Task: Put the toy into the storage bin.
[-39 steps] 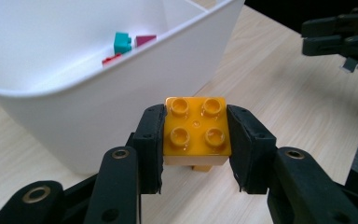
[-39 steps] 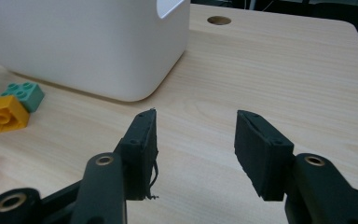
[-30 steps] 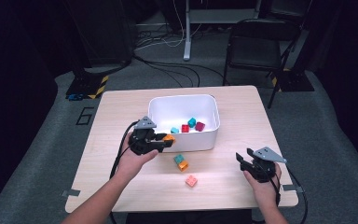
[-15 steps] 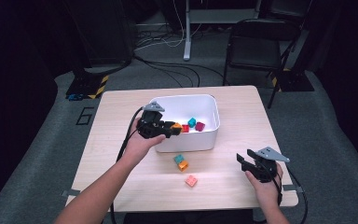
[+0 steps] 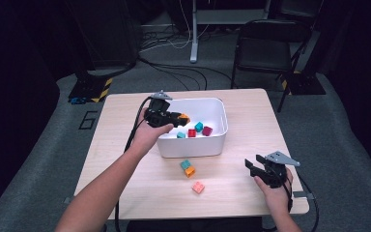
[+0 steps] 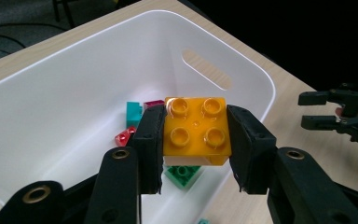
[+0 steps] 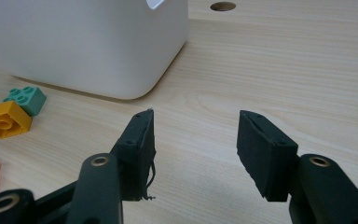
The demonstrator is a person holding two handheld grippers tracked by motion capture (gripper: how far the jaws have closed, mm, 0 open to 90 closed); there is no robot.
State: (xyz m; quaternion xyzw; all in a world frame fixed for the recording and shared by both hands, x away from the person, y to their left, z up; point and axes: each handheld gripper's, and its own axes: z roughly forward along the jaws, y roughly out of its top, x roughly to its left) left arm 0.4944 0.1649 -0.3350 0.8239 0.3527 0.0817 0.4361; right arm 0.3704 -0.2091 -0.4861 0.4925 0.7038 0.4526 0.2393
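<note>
In the high view, the left gripper sits just left of the frame's center, over the left rim of the white bin, with its jaws clamped on an orange block. The left gripper view places this block at center frame, studs facing the camera, pinched between the two black pads and held above the bin's interior. On the bin floor beneath it lie a teal block, a magenta block, a red block and a green block. The right gripper rests at the lower right of the high view, on the wooden table, well apart from the bin; its jaws stand spread with nothing between them. Below the bin in the high view, a green block touches a second orange block, and a pink block lies near them, lower in the frame.
</note>
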